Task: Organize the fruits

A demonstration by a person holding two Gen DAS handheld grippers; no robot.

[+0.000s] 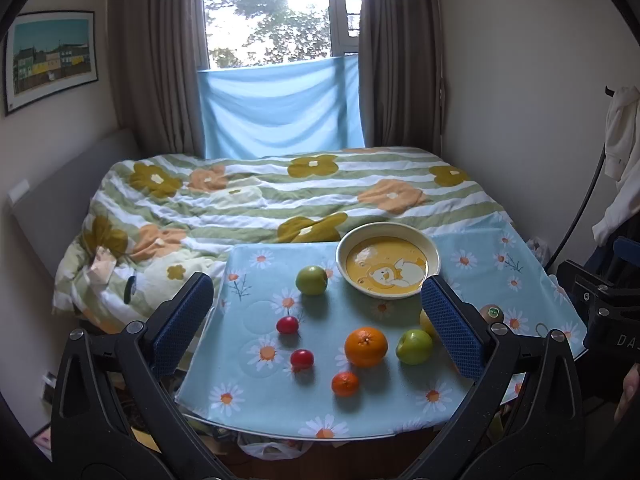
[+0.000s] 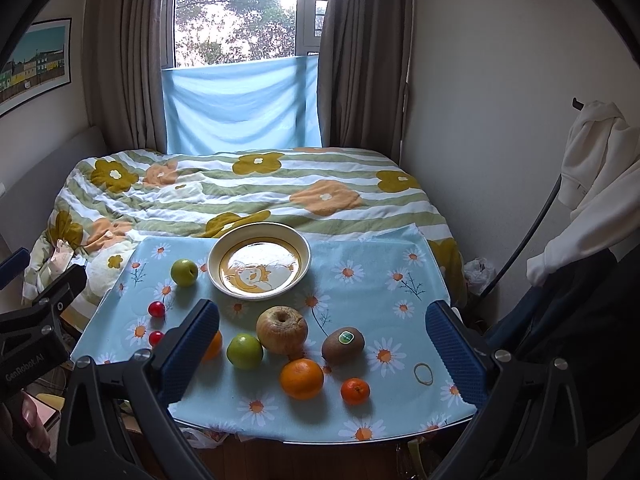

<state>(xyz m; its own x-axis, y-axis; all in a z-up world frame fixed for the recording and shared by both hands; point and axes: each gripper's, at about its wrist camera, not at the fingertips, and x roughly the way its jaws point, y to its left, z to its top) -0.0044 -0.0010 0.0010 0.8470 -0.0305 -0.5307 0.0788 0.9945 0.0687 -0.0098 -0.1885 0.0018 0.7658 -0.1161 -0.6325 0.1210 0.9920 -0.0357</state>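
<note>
Daisy-print table (image 2: pixel 360 248) is holding an empty bowl (image 2: pixel 304 256); all fruits are lying around the bowl; left gripper (image 1: pixel 316 312) and right gripper (image 2: pixel 320 340) are hovering wide open, gripping nothing; sorting is not begun.

Table (image 2: pixel 380 264): bowl (image 2: pixel 259 260) sitting at rear; apple (image 2: pixel 184 272) lying left of it; kiwi (image 2: pixel 343 345), oranges (image 2: pixel 301 378) lying in front.

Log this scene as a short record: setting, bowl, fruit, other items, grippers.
setting: table with daisy cloth, at the foot of a bed
bowl: bowl empty, far centre
fruit: loose on the cloth; green apples, oranges, kiwi, wrinkled apple, small red fruits
other items: rubber band
grippers: left hand-held gripper open; right hand-held gripper open
</note>
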